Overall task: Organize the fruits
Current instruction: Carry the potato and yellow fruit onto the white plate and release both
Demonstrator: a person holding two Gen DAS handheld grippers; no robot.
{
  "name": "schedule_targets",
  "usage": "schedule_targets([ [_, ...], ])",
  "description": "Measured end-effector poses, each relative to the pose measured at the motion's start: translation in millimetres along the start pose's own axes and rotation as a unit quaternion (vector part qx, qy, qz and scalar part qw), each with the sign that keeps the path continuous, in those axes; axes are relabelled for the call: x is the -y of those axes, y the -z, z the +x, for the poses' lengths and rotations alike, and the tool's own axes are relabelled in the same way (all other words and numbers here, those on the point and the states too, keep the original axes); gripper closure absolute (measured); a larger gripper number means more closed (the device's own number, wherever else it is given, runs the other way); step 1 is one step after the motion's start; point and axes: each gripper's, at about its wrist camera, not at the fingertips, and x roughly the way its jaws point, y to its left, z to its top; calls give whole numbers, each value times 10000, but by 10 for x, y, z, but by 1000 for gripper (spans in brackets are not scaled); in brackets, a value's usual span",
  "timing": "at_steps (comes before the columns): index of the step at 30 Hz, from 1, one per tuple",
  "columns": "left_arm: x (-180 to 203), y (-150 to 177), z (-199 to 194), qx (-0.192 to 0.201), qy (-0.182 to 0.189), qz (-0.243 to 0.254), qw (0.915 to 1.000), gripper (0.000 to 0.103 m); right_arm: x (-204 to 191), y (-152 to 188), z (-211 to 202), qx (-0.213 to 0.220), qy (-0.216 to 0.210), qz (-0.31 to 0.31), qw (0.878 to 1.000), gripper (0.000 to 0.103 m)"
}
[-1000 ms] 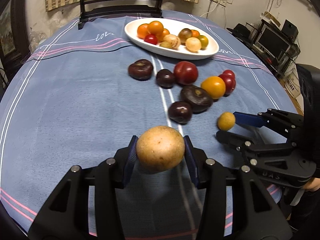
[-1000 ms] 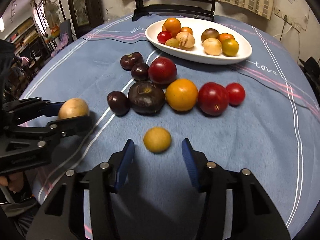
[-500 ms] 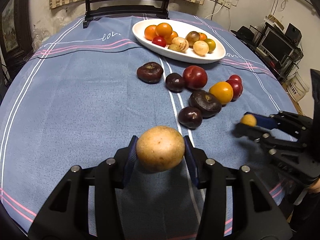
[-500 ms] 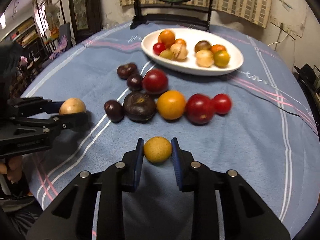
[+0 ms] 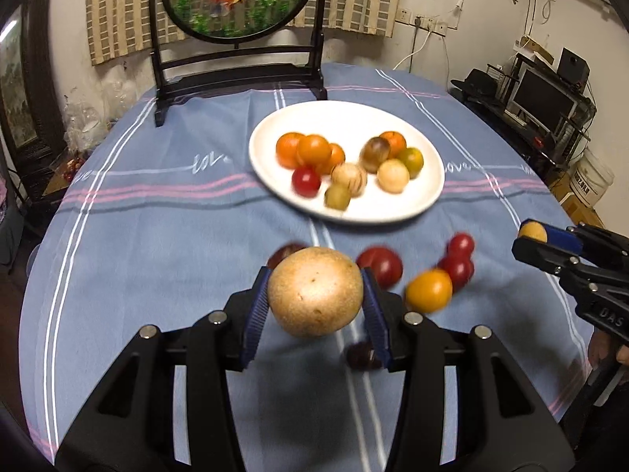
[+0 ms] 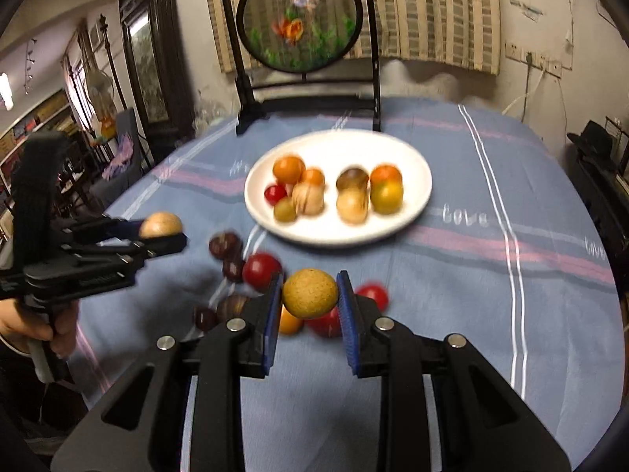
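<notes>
From the left wrist, our left gripper (image 5: 315, 303) clamps a large tan speckled round fruit (image 5: 315, 292) above the blue striped tablecloth (image 5: 157, 244); it could roll out short of the white oval plate (image 5: 393, 122).

From the right wrist, our right gripper (image 6: 309, 302) pinches a small yellow round fruit (image 6: 309, 293), which may knock the fruit already plated.

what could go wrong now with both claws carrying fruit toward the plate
1. The white plate already holds a crowded cluster of fruit, so dropping the tan fruit from the left claw could knock others rolling.
2. The small yellow fruit is pinched only at its sides by the right claw; it might slip onto the red fruit below.
3. Both claws head for one plate and may collide.
</notes>
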Motion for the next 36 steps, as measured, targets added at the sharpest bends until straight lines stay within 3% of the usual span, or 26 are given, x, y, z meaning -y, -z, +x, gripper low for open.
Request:
schedule_targets([
  [7, 38, -666, 434, 14, 200, -152, 9997, 57, 138, -518, 445, 206, 68, -21, 9998, 75],
  [12, -37, -1056, 833, -12, 116, -340, 9994, 57, 188, -739, 962, -79, 231, -151, 9996, 75],
  [23, 21, -1425, 1484, -257, 120, -418, 9987, 56, 213, -996, 1512, -299, 465, -456, 9974, 75],
  [25, 43, -1442, 1517, -194, 145, -378, 9990, 52, 226, -1021, 1594, -413, 426, -421, 9973, 75],
  [26, 52, -1445, 1517, -169, 120, -358, 9991, 43, 224, -1026, 1626, -475, 418, -427, 9971, 74],
  [28, 57, -1448, 1467, -75, 88, -378, 9992, 33, 232, -1024, 1626, -461, 504, -437, 9967, 62],
  [29, 51, -1456, 1430, -40, 99, -388, 9992, 33, 237, -1018, 1602, -395, 575, -428, 9966, 46],
  [31, 37, -1460, 1353, 8, 98, -399, 9992, 31, 233, -993, 1475, -100, 669, -420, 9968, 44],
  [36, -61, -1369, 1080, 121, 0, -503, 9987, 24, 297, -874, 1168, -19, 641, -229, 9977, 44],
])
